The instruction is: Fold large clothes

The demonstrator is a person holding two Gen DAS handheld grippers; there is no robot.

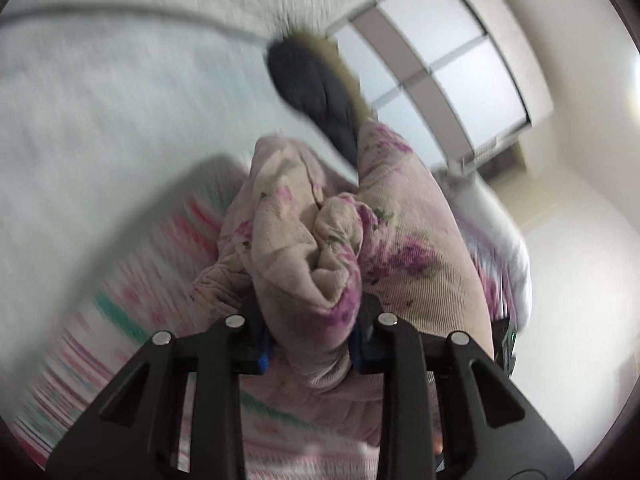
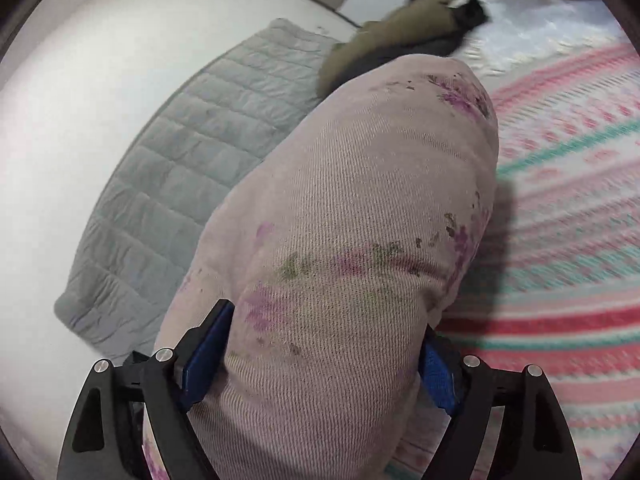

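Now the floral garment (image 1: 320,264) bunches between both grippers; left gripper (image 1: 314,340) and right gripper (image 2: 320,364) clamp it.

Pale pink purple-flowered garment (image 2: 340,200); pink-and-teal striped blanket (image 2: 568,200); grey quilt (image 2: 180,160).

Left gripper (image 1: 312,334) angled downward, black fingers (image 1: 250,344) drawn close together, blue pads pinching a bunched fold of the pink floral garment (image 1: 320,240) from both sides. Right gripper (image 2: 320,350) also tipped downward, fingers (image 2: 208,344) spread wide, blue pads pressed against the two flanks of a thick bulge of the same garment, which fills the whole gap. Both grippers loaded with cloth and raised off the bed. No hand, sleeve or wrist in view.
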